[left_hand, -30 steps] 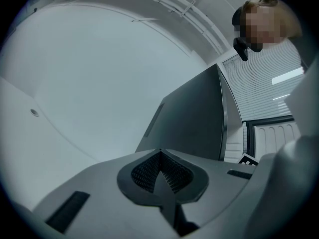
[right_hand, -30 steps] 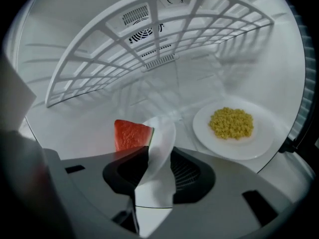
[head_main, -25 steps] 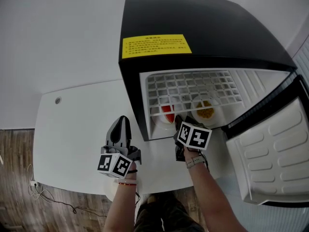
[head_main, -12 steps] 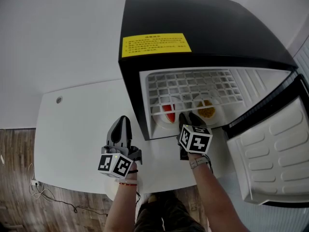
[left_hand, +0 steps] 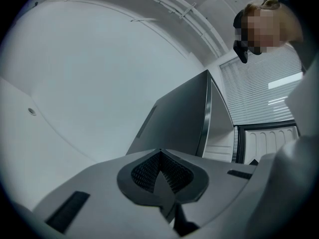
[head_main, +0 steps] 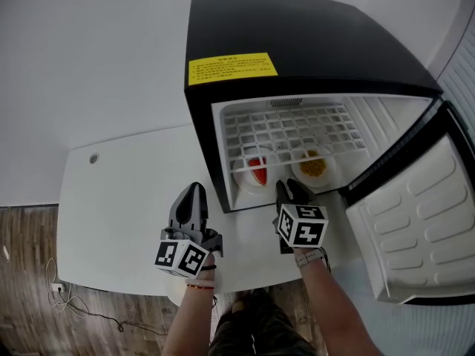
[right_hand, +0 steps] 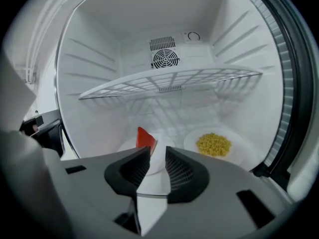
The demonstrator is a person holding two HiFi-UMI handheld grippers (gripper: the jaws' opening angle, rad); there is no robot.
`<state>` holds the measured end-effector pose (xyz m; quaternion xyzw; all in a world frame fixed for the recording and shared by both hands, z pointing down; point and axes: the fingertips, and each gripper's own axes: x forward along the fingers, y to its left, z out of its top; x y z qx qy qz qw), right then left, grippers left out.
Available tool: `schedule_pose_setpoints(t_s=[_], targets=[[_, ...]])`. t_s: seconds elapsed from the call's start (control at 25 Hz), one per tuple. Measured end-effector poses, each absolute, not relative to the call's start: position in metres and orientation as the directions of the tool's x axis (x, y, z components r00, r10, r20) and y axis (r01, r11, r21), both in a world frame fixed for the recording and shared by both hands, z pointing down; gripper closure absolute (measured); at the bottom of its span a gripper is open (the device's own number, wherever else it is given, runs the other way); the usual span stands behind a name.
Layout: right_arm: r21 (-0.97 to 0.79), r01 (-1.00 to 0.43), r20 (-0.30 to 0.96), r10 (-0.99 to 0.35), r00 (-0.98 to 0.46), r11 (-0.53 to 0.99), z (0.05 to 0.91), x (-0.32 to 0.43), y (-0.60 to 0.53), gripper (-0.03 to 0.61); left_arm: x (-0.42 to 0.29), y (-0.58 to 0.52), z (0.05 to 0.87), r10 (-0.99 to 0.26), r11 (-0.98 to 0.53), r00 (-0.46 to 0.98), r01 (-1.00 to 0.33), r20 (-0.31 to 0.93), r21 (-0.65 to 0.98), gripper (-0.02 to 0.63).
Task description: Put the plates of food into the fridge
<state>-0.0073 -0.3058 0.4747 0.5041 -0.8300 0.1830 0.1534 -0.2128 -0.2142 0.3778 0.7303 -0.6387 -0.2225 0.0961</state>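
Observation:
Two white plates stand on the floor of the open black fridge (head_main: 297, 43). The left plate (head_main: 256, 172) (right_hand: 144, 142) carries a red slice and the right plate (head_main: 313, 166) (right_hand: 214, 144) a heap of yellow kernels. My right gripper (head_main: 288, 189) (right_hand: 157, 152) hovers just outside the fridge mouth, in front of the red-slice plate. Its jaws have just been closing a little but stand open, with nothing between them. My left gripper (head_main: 194, 191) (left_hand: 160, 152) is over the white table to the left of the fridge, shut and empty.
The fridge door (head_main: 415, 228) hangs wide open at the right. A white wire shelf (head_main: 286, 128) (right_hand: 169, 81) spans the fridge above the plates. The white table (head_main: 126, 199) bears the fridge. Wood floor and cables show at lower left.
My right gripper has drawn back from the red-slice plate, lifted slightly and rolled. Both plates stay in the fridge. The left gripper has kept still.

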Motion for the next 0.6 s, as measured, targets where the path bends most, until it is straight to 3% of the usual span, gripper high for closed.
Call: schedule_pose_setpoints(t_s=[0.2,0.6], targets=[[-0.137,-0.890,0.414,-0.791,-0.450,0.435,0.465,-0.003,-0.280,0.568,-0.197,-0.198,0.374,-0.972,-0.202,0.125,-0.880,-0.200,0.430,0.607],[-0.213,-0.848,0.358,-0.769,-0.531,0.486,0.431,-0.013,-0.218,0.571,-0.163,-0.168,0.358,-0.945,-0.314,0.242,-0.854,-0.218,0.415,0.607]])
